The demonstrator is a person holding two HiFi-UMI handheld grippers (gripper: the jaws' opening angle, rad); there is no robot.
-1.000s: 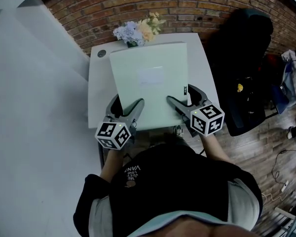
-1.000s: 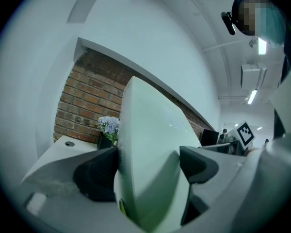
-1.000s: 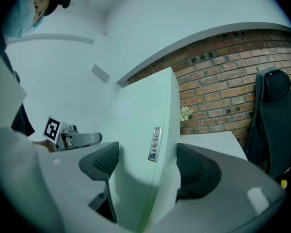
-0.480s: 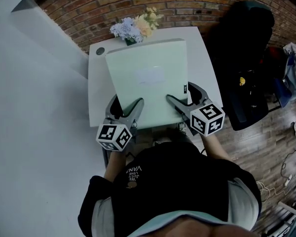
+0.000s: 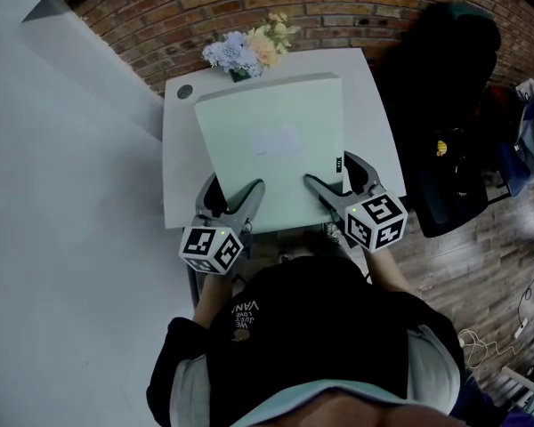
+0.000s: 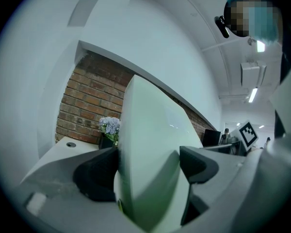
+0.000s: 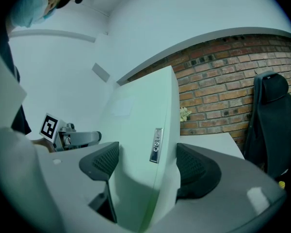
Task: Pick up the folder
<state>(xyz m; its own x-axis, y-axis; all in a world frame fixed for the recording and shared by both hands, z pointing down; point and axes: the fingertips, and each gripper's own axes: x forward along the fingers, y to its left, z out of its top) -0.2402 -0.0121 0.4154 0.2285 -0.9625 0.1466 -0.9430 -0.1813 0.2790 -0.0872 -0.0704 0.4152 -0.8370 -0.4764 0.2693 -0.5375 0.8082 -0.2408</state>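
A pale green folder (image 5: 271,145) is held above the white table (image 5: 179,167), covering most of it. My left gripper (image 5: 234,201) is shut on the folder's near edge at the left, and my right gripper (image 5: 331,188) is shut on the near edge at the right. In the left gripper view the folder (image 6: 150,149) stands edge-on between the two dark pads. The right gripper view shows the folder (image 7: 140,130) clamped between the pads, with a small metal tag (image 7: 156,145) on its spine.
A bunch of flowers (image 5: 246,52) stands at the table's far edge against the brick wall (image 5: 338,7). A small round grommet (image 5: 184,91) is in the table's far left corner. A black office chair (image 5: 449,114) is at the right.
The folder and both grippers have shifted slightly with the head view; both grips stay the same.
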